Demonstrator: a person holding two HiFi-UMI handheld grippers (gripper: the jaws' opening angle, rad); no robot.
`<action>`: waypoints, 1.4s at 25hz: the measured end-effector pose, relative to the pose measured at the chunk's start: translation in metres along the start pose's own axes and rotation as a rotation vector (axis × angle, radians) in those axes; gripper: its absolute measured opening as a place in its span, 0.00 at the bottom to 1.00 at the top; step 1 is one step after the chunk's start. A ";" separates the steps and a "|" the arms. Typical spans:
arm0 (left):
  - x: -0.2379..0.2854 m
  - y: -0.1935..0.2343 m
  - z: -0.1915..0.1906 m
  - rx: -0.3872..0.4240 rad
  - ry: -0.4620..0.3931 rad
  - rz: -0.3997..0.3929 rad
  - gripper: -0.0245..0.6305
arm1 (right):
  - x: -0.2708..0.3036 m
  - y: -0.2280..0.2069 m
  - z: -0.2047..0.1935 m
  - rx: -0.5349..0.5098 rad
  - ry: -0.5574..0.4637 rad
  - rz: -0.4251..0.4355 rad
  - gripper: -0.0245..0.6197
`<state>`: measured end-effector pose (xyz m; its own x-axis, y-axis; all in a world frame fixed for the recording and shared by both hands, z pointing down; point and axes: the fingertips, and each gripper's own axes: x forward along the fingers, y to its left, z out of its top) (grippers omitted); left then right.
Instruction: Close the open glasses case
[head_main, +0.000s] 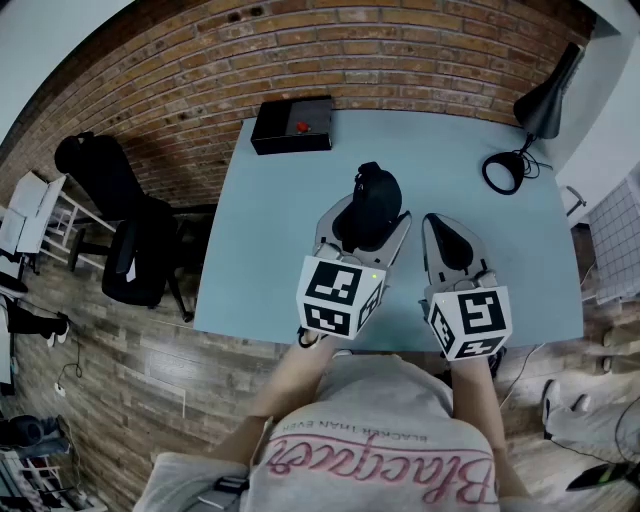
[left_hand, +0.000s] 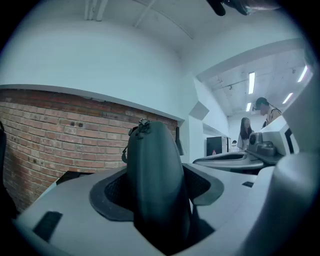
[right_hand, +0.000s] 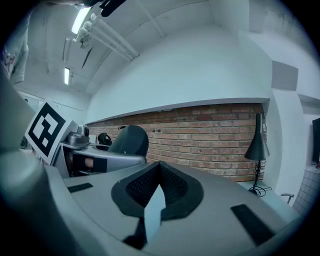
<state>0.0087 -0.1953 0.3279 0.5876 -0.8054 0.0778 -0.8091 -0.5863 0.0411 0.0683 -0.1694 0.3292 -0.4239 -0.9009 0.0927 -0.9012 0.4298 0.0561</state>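
Brick wall (head_main: 420, 40) in red-brown runs behind a pale blue table (head_main: 270, 250), which fills the middle of the head view. A black office chair (head_main: 140, 250) stands on the wood-look floor off the table's left edge. At the near edge a person in a grey printed shirt (head_main: 380, 450) holds both tools level over the tabletop.

The left gripper (head_main: 368, 225) is pinching the dark glasses case (head_main: 370, 198). In the left gripper view the case (left_hand: 155, 180) stands edge-on and upright between the ribbed pads (left_hand: 112, 192), filling the gap, with a zip pull at its top. Whether its lid is fully down, or whether it touches the table, I cannot tell.

The right gripper (head_main: 440, 228) sits just beside it, its jaws pressed together at the tips with nothing between them.

A black desk lamp (head_main: 540, 105) stands at the far right corner. A black box (head_main: 292, 125) with a red button (head_main: 302, 127) sits at the far left.
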 end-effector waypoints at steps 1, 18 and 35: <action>0.000 0.000 0.000 -0.003 -0.002 0.000 0.50 | 0.000 0.000 -0.001 0.000 0.001 0.000 0.07; -0.001 0.000 0.002 -0.003 0.006 -0.029 0.50 | -0.005 -0.004 -0.001 -0.006 -0.008 -0.017 0.07; -0.005 -0.005 -0.007 0.286 0.195 -0.149 0.50 | -0.019 0.011 0.040 -0.207 -0.161 0.084 0.07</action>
<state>0.0094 -0.1878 0.3346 0.6628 -0.6940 0.2813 -0.6624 -0.7185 -0.2120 0.0630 -0.1501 0.2882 -0.5203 -0.8523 -0.0531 -0.8316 0.4916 0.2586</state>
